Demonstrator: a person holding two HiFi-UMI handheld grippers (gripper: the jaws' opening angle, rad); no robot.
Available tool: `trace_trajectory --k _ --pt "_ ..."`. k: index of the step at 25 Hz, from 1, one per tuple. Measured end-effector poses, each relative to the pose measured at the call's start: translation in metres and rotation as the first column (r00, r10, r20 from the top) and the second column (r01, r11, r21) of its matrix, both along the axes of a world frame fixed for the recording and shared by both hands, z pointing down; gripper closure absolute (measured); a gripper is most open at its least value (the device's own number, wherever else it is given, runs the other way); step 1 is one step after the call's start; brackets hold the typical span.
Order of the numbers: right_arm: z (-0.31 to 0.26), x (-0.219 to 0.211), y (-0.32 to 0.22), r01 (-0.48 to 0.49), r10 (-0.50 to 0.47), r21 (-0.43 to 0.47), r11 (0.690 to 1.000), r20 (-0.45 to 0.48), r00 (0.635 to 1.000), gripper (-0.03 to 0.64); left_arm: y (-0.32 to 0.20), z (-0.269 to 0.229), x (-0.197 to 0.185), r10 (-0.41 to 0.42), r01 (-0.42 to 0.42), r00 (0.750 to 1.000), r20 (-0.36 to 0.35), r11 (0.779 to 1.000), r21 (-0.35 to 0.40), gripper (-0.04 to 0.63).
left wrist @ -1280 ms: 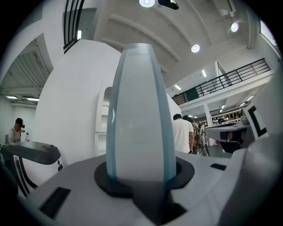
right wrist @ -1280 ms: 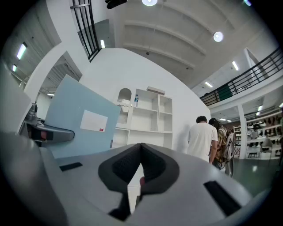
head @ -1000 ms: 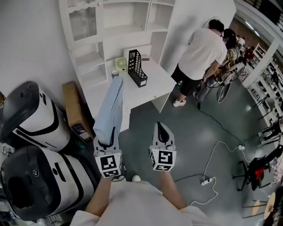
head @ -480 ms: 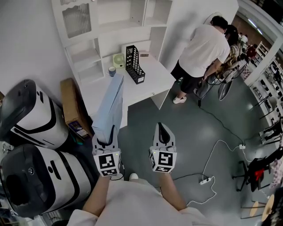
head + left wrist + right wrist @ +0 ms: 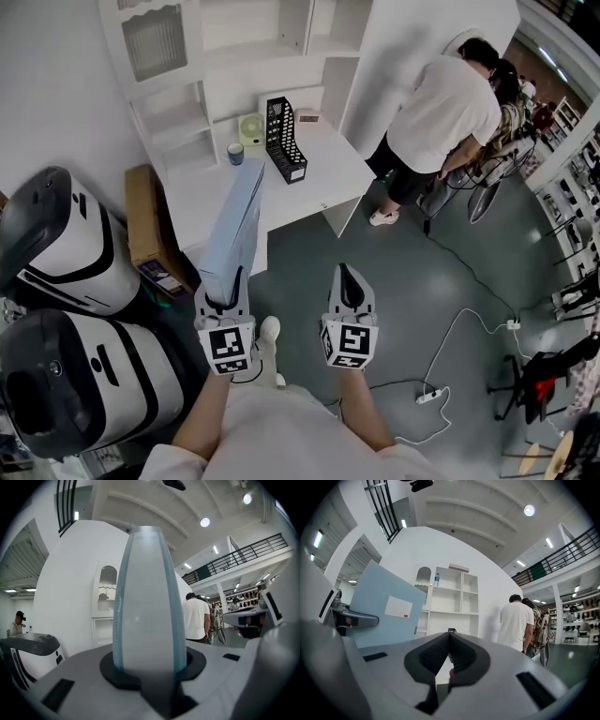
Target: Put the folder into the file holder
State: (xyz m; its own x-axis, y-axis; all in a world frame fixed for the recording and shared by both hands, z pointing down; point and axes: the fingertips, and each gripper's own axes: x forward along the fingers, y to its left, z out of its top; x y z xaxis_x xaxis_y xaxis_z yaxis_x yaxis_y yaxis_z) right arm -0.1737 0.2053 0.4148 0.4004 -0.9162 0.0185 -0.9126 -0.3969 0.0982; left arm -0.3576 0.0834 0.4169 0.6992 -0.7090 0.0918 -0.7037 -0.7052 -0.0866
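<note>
Far left, two bulky white-and-black machine housings sit on the floor, with a brown cardboard box wedged against the white shelving unit behind them. Now the left gripper: its jaws are partly closed and clamped on the bottom edge of the pale blue flat plastic folder, which stands up out of the grip and stretches away toward the white desk. The left gripper view confirms it, the folder's thin edge rising straight from between the dark pads. So the folder is in the air, in hand, not in the holder. On the desk ahead there's a small blue cup, a pale green little fan, and right beside it the black mesh file holder, upright and apart from the folder's far end. Moving right, the right gripper hangs over the grey floor with its jaws pressed together and nothing between them. Further right, a person in a white T-shirt bends over near a chair, and a white power strip with its cable lies on the floor.
</note>
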Motion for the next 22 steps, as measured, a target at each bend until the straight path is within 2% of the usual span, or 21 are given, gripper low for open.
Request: trace_trajectory --k 9,15,22 --pt "0.006 0.081 -0.079 -0.003 0.003 -0.016 1.000 -0.015 1.000 0.624 -0.085 0.012 0.081 0.005 -0.005 1.000 -0.012 1.000 -0.005 0.451" --pt "0.004 0.145 -0.149 0.005 -0.004 -0.033 0.999 0.003 1.000 0.624 -0.157 0.012 0.140 0.000 -0.001 1.000 -0.024 1.000 -0.031 0.449" --pt "0.008 0.207 -0.218 0.007 -0.006 -0.047 0.999 0.026 1.000 0.624 -0.227 0.002 0.200 0.004 -0.005 0.999 -0.036 1.000 -0.020 0.451"
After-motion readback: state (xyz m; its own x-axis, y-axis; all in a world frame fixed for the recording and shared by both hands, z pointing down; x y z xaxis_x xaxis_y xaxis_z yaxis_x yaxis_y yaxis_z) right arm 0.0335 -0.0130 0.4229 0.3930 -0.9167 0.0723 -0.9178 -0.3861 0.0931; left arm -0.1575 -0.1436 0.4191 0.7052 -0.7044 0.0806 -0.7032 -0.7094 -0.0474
